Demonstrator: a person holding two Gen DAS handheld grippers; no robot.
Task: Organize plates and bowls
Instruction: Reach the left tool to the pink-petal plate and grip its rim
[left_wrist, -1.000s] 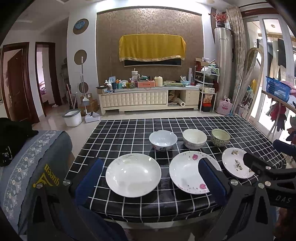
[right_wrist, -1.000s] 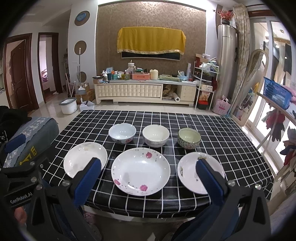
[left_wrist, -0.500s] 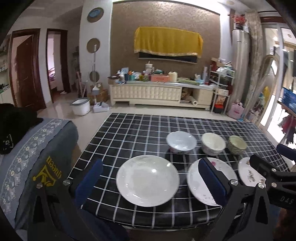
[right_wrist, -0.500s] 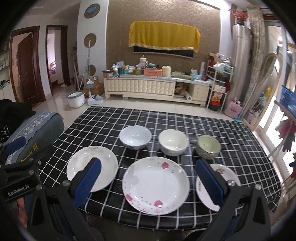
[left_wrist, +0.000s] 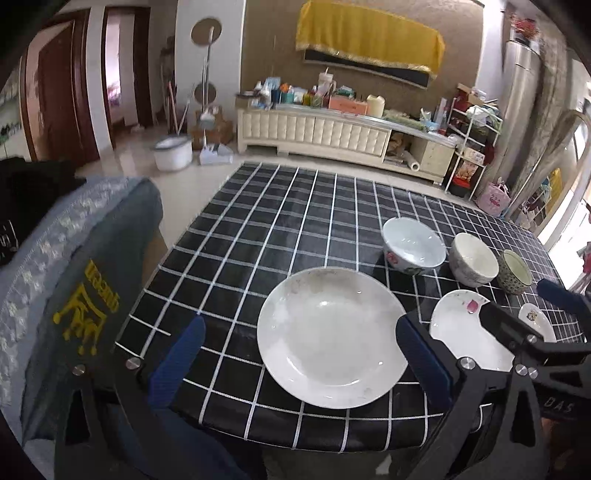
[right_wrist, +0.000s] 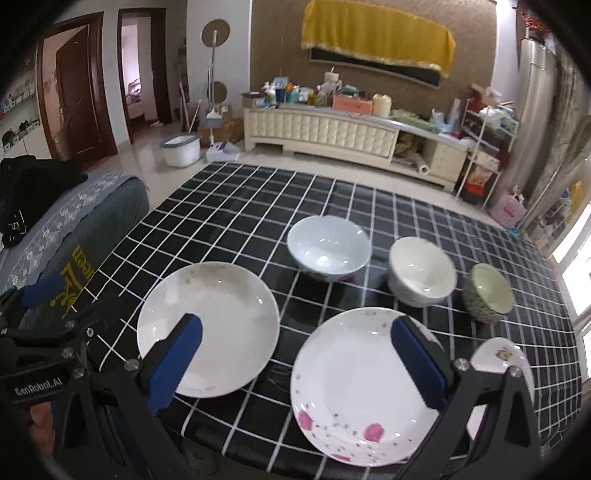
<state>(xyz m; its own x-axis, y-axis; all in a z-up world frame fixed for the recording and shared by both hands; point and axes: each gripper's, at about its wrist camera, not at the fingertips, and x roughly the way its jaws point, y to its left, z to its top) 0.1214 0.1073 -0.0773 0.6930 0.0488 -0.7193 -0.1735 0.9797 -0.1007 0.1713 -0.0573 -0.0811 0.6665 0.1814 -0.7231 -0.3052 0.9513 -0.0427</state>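
Note:
Three plates line the near edge of the black checked table (left_wrist: 295, 221): a plain white plate (left_wrist: 332, 338) (right_wrist: 208, 328), a flowered plate (right_wrist: 358, 384) (left_wrist: 465, 332) and a small plate (right_wrist: 498, 360). Behind them stand a white bowl (right_wrist: 328, 247) (left_wrist: 412, 245), a cream bowl (right_wrist: 421, 271) and a green patterned bowl (right_wrist: 487, 293). My left gripper (left_wrist: 298, 328) is open above the plain plate, its fingers straddling it. Over the flowered plate my right gripper (right_wrist: 295, 326) is open and holds nothing.
A grey embroidered cover (left_wrist: 74, 277) drapes furniture to the left of the table. A cream cabinet (left_wrist: 332, 133) and a white bucket (left_wrist: 173, 152) stand across the floor. A shelf rack (right_wrist: 487, 147) is at the back right.
Both grippers have come closer to the table and tipped down. The plates now look larger, and the plain plate has moved to sit between the left fingers. Nothing was grasped.

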